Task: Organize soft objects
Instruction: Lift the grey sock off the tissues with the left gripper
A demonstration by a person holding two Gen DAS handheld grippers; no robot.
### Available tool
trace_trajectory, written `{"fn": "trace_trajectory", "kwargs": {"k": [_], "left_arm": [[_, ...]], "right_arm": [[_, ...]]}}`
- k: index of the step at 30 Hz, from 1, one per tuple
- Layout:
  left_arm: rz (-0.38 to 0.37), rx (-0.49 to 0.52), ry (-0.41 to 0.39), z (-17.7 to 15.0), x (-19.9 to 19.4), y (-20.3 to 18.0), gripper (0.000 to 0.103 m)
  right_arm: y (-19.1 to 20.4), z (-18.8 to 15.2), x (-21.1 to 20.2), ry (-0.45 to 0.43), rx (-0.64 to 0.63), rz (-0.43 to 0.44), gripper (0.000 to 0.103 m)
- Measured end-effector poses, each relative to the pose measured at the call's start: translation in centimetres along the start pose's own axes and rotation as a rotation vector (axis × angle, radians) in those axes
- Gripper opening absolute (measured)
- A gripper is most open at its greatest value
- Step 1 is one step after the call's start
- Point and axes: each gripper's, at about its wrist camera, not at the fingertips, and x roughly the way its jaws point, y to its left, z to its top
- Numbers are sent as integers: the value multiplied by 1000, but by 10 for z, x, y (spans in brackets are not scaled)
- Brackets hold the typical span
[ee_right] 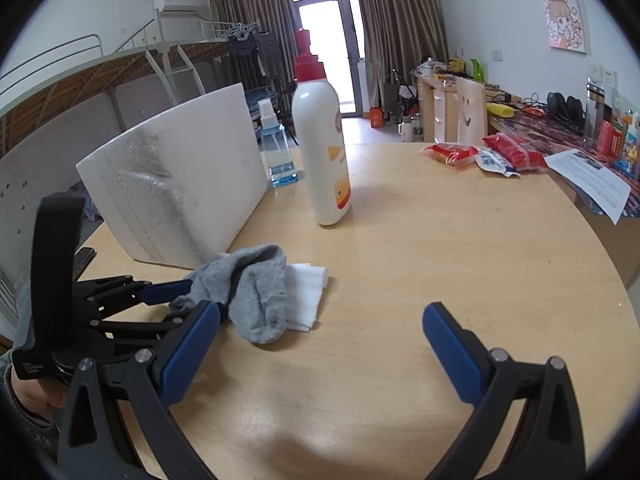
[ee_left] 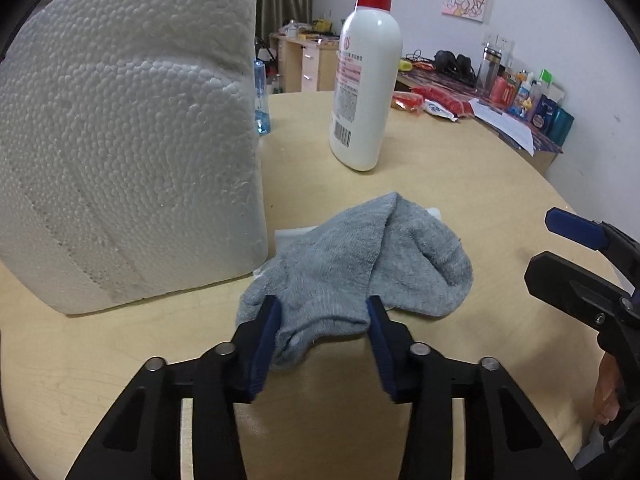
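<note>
A: Left wrist view first. How many soft things on the round table (ee_left: 460,184)?

B: One grey sock (ee_left: 360,264), lying crumpled just in front of the pump bottle (ee_left: 366,80), which I'll use as the landmark. One folded white tissue (ee_left: 296,232) shows from under the sock's far edge. One foam block (ee_left: 128,136) stands to the left of the bottle, and one blue spray bottle (ee_left: 261,96) peeks out between them.

A: And the left gripper (ee_left: 322,312)?

B: Its two blue pads sit on either side of the sock's near end and pinch the cloth between them. One more gripper, the right gripper (ee_left: 560,248), comes in at the right edge, away from the sock.

A: Right wrist view?

B: Same count: one sock (ee_right: 256,292), nearer the camera than the bottle (ee_right: 322,152) and to its left, draped over one tissue (ee_right: 304,296). One foam block (ee_right: 180,184) left of the bottle, one spray bottle (ee_right: 278,148) just left of it. About three snack packets (ee_right: 480,156) lie right of the bottle at the table's (ee_right: 440,260) far edge.

A: Fingers?

B: The right gripper (ee_right: 320,320) stands wide apart, with only bare tabletop between. The left gripper (ee_right: 192,292) clamps the sock's end.
</note>
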Motion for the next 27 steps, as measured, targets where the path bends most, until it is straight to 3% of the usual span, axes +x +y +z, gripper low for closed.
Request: {"fn": "trace_trajectory", "kwargs": {"k": [1,2,5,12,27], "left_arm": [[0,2,4,0,1,0,29],[-1,-2,1,0,0,1,23],[-27,-11,-1,-1,0,4,13],[-100,32,-37,-4,-10,-4,12],[-141,50,-121,-5,-34,-5,12]], "right_arm": [[0,0,0,0,1,0,103],[0,0,0,2,3,2,103],[1,0,2,9,5,-2,103],[-1,0,3,22,20,-19,103],[12,3,-3,17,3,-38,103]]}}
